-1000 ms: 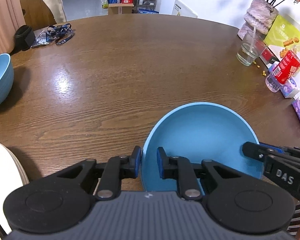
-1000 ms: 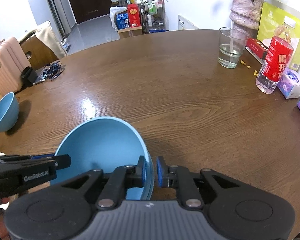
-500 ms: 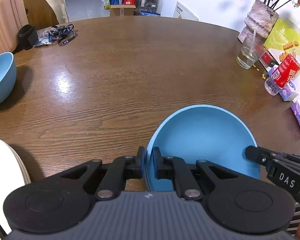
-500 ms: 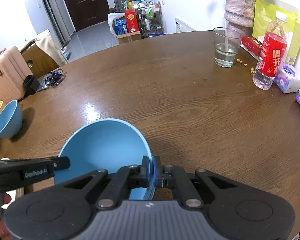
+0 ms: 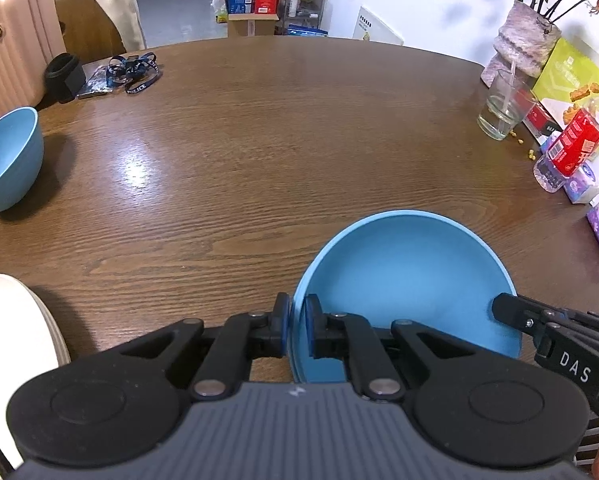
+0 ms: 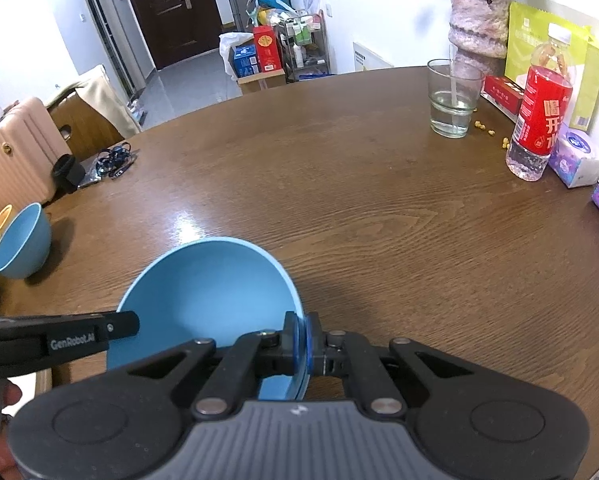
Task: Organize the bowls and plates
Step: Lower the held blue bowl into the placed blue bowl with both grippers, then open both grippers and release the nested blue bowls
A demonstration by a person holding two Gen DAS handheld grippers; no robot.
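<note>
A blue plate [image 5: 411, 276] sits at the near edge of the round wooden table [image 5: 279, 128]. My left gripper [image 5: 296, 320] is shut on its left rim, one pad outside and one inside. My right gripper [image 6: 302, 338] is shut on the right rim of the same blue plate [image 6: 207, 284]. Each gripper shows in the other's view, the right one [image 5: 511, 312] at the plate's right edge and the left one [image 6: 127, 324] at its left edge. A blue bowl [image 5: 3, 160] stands at the far left. A cream plate [image 5: 11, 344] lies at the near left.
A water glass [image 6: 453, 100], a red-labelled bottle [image 6: 539, 120], tissue packs [image 6: 575, 158], a vase [image 6: 479, 20] and a green box line the right side. A black pouch and blue lanyards [image 5: 131, 72] lie at the far left. A chair and a pink suitcase stand beyond.
Both grippers have closed their jaws onto the blue plate's rim, left on the left edge and right on the right edge. The plate looks slightly raised and tilted.
</note>
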